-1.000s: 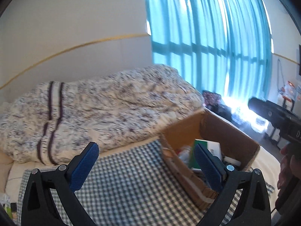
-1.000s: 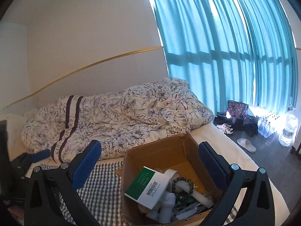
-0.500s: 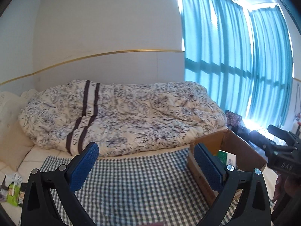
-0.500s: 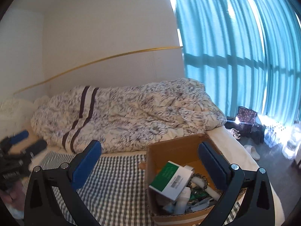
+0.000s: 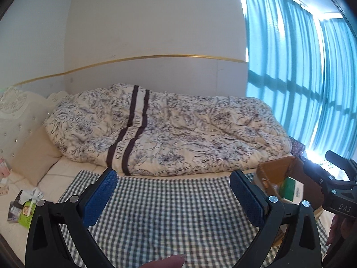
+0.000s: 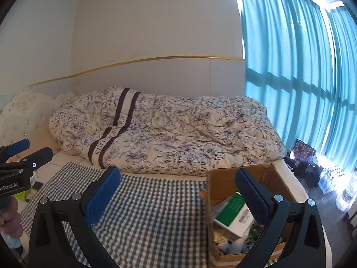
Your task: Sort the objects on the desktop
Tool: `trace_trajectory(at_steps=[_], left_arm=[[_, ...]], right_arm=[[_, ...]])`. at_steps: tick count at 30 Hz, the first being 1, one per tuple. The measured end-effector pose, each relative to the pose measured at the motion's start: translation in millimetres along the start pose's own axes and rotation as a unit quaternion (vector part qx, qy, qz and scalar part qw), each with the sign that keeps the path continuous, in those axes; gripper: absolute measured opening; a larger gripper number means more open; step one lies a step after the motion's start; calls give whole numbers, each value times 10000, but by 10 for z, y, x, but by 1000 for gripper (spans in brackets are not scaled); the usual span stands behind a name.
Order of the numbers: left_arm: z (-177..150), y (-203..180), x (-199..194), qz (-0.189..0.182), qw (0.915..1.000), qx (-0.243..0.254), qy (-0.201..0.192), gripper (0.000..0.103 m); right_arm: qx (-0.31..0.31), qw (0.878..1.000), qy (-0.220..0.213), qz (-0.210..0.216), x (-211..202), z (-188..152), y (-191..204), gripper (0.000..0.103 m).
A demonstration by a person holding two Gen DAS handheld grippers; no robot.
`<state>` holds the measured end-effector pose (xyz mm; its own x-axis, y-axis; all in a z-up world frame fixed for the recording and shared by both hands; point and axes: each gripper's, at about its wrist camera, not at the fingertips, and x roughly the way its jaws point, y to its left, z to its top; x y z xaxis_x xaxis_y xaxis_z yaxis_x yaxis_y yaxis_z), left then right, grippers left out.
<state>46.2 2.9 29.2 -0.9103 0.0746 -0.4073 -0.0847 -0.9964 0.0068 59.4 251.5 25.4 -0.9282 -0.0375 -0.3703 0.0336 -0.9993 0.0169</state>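
- The left gripper [image 5: 173, 192] hangs above a blue-and-white checked cloth [image 5: 169, 212] spread on the bed; its blue-padded fingers [image 5: 100, 196] stand wide apart with nothing between them.
- The right gripper [image 6: 178, 192] also has its fingers [image 6: 251, 197] spread wide and empty, the left one over the cloth [image 6: 145, 212] and the right one over the cardboard box [image 6: 223, 176].
- The cardboard box sits at the cloth's right end, open-topped and filled with mixed small items; a green-and-white carton [image 6: 234, 214] lies tilted on top, and the rest are too jumbled to name.
- From the left wrist view the box [image 5: 273, 173] shows at the right edge, partly behind the other gripper.
- A floral duvet [image 5: 167, 134] with two dark stripes is bunched along the wall behind the cloth.
- Small packets [image 5: 24, 205] lie on the sheet left of the cloth, near the pillow [image 5: 31, 154].
- A fingertip [image 5: 167, 262] shows at the bottom edge.
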Motion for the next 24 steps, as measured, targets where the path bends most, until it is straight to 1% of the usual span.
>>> trace_trajectory(at_steps=[6, 10, 24], left_arm=[[-67, 201, 25, 174, 9997, -130, 76, 103], [-112, 259, 76, 232, 9995, -166, 147, 103], [-188, 154, 284, 124, 9995, -13, 273, 103]], right_arm=[[52, 9997, 45, 214, 97, -30, 213, 103], [-37, 9996, 120, 251, 161, -73, 308, 103], [4, 9992, 335, 213, 434, -133, 290, 103]])
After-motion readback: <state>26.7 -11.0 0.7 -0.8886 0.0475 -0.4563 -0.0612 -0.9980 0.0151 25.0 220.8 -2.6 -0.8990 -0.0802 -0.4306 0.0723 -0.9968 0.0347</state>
